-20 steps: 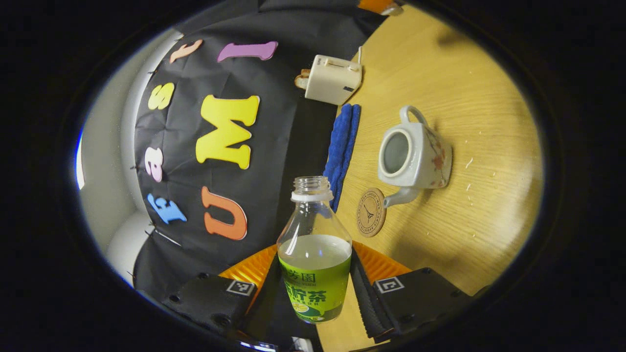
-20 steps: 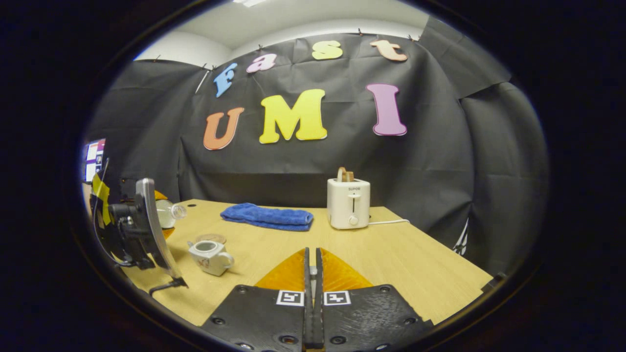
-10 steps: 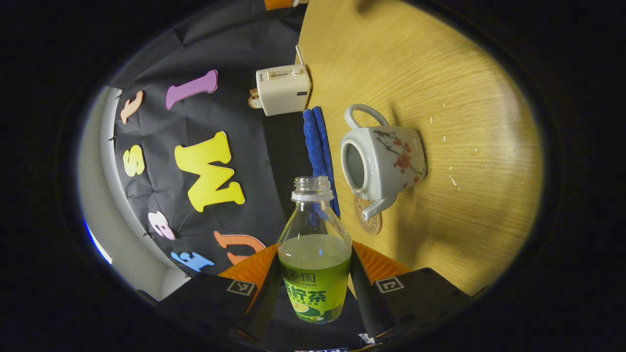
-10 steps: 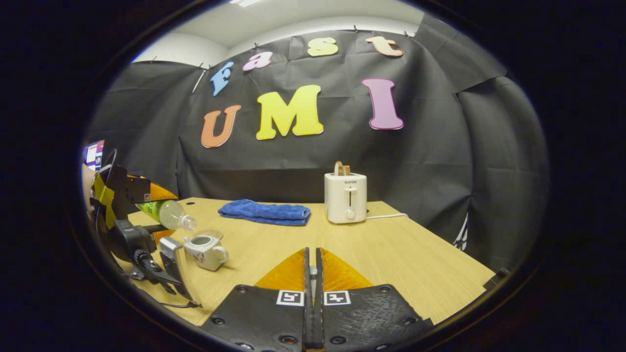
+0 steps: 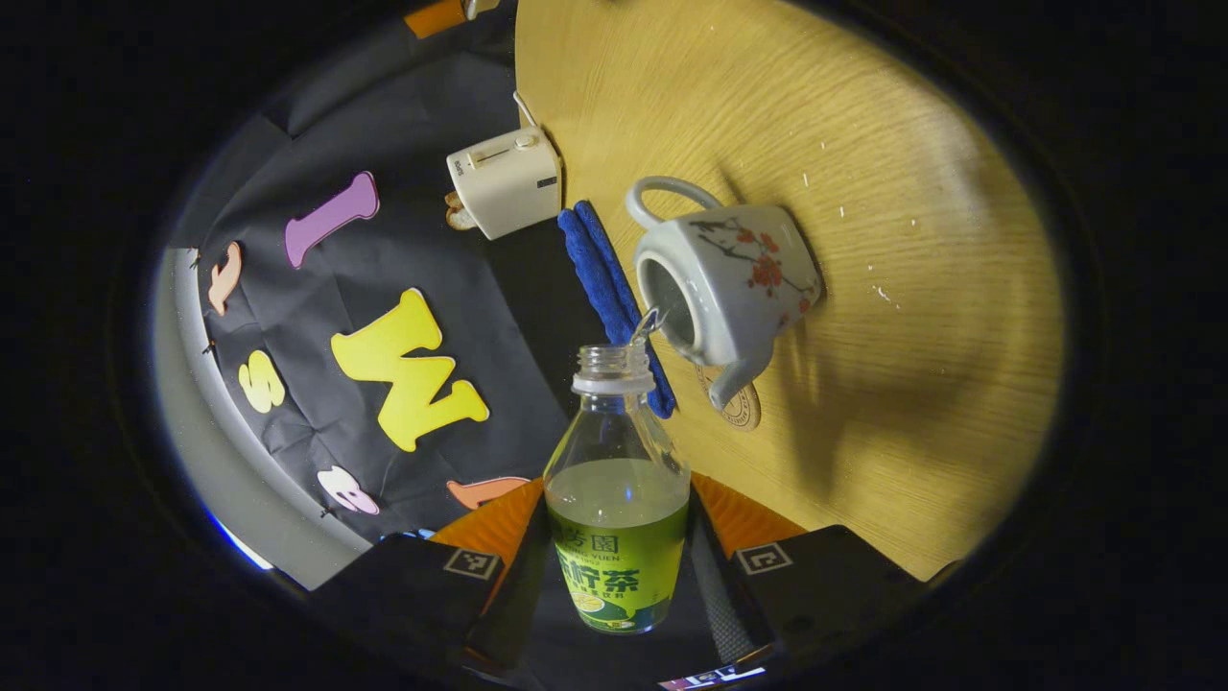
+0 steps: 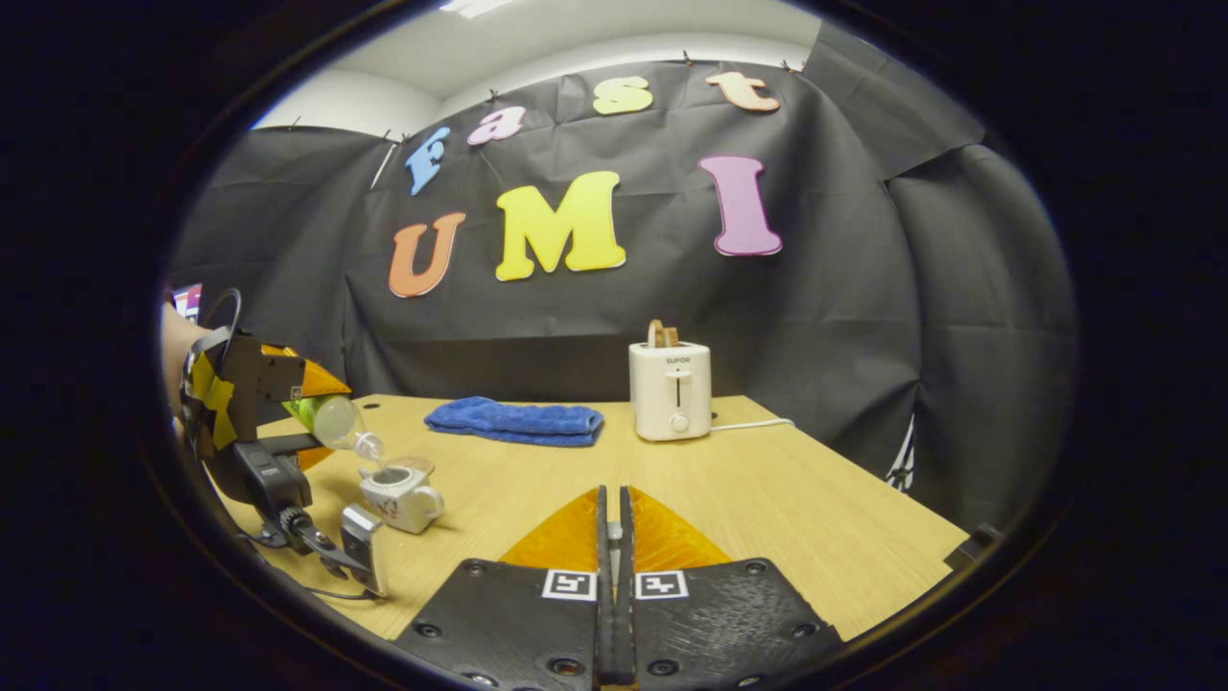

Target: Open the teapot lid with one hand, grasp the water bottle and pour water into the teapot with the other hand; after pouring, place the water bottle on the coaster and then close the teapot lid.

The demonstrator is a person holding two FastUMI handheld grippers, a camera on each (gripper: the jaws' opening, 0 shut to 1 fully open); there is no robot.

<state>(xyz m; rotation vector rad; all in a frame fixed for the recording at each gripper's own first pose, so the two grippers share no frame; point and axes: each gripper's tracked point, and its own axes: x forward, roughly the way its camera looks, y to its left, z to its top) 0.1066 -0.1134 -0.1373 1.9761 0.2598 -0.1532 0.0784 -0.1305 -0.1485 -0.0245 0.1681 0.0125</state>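
In the left gripper view, the toaster (image 5: 504,182) stands at the table's (image 5: 911,317) far edge with the blue towel (image 5: 604,288) beside it. The left gripper (image 5: 619,557) pinches the bottle (image 5: 617,518) by its labelled body, one finger on each side; the bottle is uncapped, tipped toward the teapot (image 5: 729,278), and a thin stream runs from its mouth into the pot's open top. The pot has no lid on, and its spout points at the coaster (image 5: 741,408), which lies just beside it on the wood. In the right gripper view, the left gripper (image 6: 278,384) shows at the far left with the bottle (image 6: 331,419) slanting down over the teapot (image 6: 398,494), water falling between them; the coaster (image 6: 414,464) lies just behind the pot. Further right come the towel (image 6: 515,422) and the toaster (image 6: 670,389), bread sticking out of its slot. At the bottom, the right gripper (image 6: 614,595) has its fingers pressed nearly together on something small and pale, too hidden to tell what, held above the table (image 6: 815,499), well apart from the pot.
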